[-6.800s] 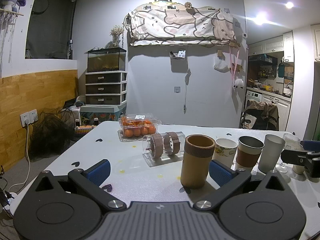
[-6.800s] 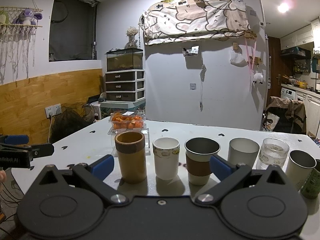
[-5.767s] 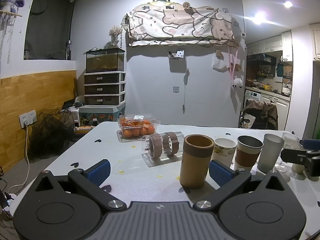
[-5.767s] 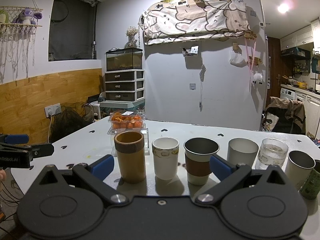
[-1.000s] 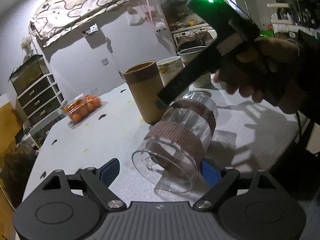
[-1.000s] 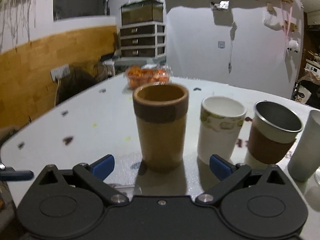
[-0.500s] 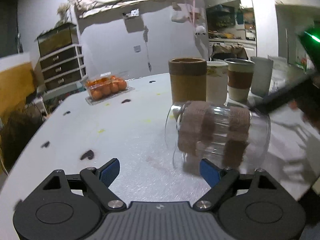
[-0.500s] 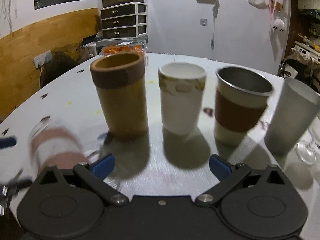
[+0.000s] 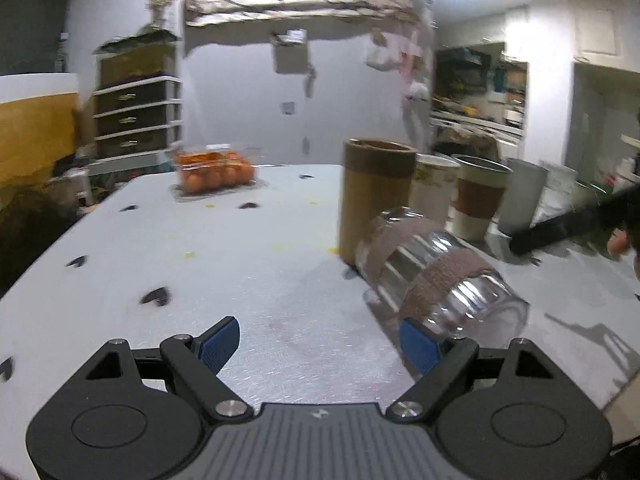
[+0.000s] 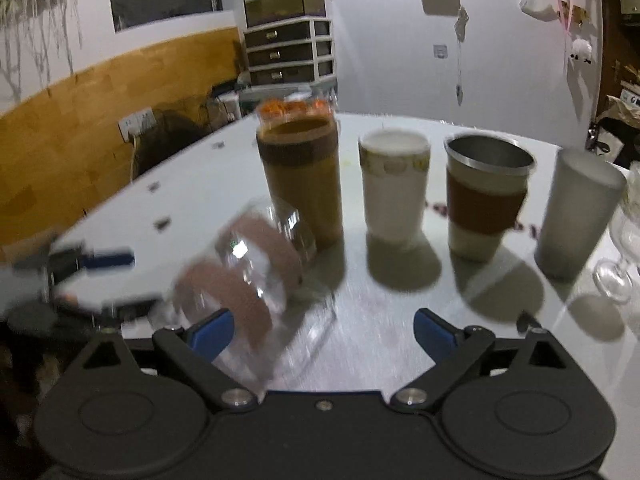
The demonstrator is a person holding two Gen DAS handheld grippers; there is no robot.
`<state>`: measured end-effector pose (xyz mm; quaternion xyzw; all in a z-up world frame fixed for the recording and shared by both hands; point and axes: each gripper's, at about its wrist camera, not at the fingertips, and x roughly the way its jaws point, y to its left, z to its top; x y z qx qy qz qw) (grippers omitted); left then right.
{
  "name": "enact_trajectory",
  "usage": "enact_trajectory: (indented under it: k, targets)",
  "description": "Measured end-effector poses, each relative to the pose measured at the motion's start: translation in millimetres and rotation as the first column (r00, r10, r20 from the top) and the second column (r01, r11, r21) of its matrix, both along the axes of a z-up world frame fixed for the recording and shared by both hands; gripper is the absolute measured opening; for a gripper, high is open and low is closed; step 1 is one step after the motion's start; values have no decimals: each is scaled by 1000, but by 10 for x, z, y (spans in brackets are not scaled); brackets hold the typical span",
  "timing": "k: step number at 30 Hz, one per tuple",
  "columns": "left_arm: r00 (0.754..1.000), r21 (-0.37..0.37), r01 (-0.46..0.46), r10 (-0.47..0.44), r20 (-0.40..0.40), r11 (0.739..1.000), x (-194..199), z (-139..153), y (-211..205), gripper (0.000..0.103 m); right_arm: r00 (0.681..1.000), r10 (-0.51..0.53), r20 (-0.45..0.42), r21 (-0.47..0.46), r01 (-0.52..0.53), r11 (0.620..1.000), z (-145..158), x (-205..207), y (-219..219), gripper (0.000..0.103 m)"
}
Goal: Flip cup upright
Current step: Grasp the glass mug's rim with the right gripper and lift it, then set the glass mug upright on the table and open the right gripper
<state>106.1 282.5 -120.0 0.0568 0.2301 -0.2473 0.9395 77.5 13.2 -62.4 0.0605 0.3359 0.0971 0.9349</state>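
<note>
A clear glass cup (image 9: 434, 276) with two brown bands lies on its side on the white table (image 9: 248, 280), just in front of a tall brown cup (image 9: 374, 200). My left gripper (image 9: 320, 344) is open, with the glass lying just past its right fingertip (image 9: 418, 344). In the right wrist view the glass (image 10: 244, 276) is blurred, lying at the left fingertip (image 10: 208, 334). My right gripper (image 10: 320, 334) is open and empty.
Upright cups stand in a row: the brown cup (image 10: 302, 178), a white paper cup (image 10: 394, 186), a steel cup with a brown sleeve (image 10: 486, 196), a frosted grey cup (image 10: 576, 216) and a stemmed glass (image 10: 624, 240). A box of oranges (image 9: 216, 174) sits at the back.
The glass cup now lies near the table's front beside the brown cup, and has turned between frames. Both grippers have moved and tilted toward it.
</note>
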Motion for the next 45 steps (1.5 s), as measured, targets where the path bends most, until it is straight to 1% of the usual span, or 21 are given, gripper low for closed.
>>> enact_trajectory:
  k: [2, 4, 7, 11, 13, 16, 17, 18, 19, 22, 25, 29, 34, 37, 40, 42, 45]
  targets:
    - [1000, -30, -18, 18, 5, 999, -37, 11, 38, 87, 999, 25, -40, 89, -22, 996, 63, 258, -19, 97]
    - [1000, -68, -27, 26, -3, 997, -59, 28, 96, 87, 992, 21, -126, 158, -1, 987, 52, 548, -25, 98]
    - [999, -98, -41, 41, 6, 994, -96, 44, 150, 87, 969, 19, -246, 229, 39, 973, -48, 942, -20, 98]
    - [999, -122, -49, 49, -6, 991, -108, 21, 210, 88, 939, 23, -344, 328, 97, 940, -230, 1247, -5, 98]
    - [999, -123, -50, 48, -17, 991, -100, -7, 233, 88, 927, 43, -374, 344, 95, 934, -318, 1347, 37, 97]
    - [998, -124, -59, 56, -31, 991, -85, -46, 263, 88, 916, 54, -399, 330, 88, 940, -414, 1423, 106, 95]
    - [998, -126, -64, 60, -36, 990, -76, -57, 274, 88, 912, 61, -407, 330, 84, 940, -422, 1430, 119, 93]
    - [997, -129, -68, 63, -40, 989, -71, -66, 286, 88, 909, 68, -411, 329, 79, 941, -418, 1439, 126, 85]
    - [997, -130, -71, 66, -43, 989, -69, -73, 295, 88, 910, 77, -407, 337, 71, 939, -408, 1431, 124, 81]
    - [996, -134, -76, 71, -44, 988, -73, -83, 307, 88, 924, 82, -375, 319, 46, 947, -296, 1303, 148, 81]
    - [996, -139, -83, 79, -37, 987, -84, -75, 318, 88, 940, 102, -325, 283, -6, 959, -121, 1124, 190, 81]
    - [995, -143, -95, 93, -25, 985, -103, -50, 328, 88, 958, 142, -250, 203, -92, 975, 129, 893, 328, 80]
    - [989, -136, -144, 145, 1, 980, -122, 27, 387, 88, 975, 191, -118, 59, -185, 981, 356, 738, 597, 79]
    - [984, -147, -174, 178, 11, 974, -133, 70, 467, 97, 978, 200, -59, -16, -201, 979, 433, 761, 793, 79]
    - [981, -169, -189, 194, 12, 967, -151, 96, 564, 100, 978, 209, -22, -73, -210, 975, 444, 873, 1004, 79]
    - [980, -172, -193, 199, 17, 966, -160, 101, 602, 103, 979, 202, 3, -110, -201, 973, 452, 969, 1139, 79]
    - [979, -172, -197, 204, 22, 965, -171, 102, 629, 103, 980, 194, 35, -154, -187, 970, 473, 1123, 1335, 78]
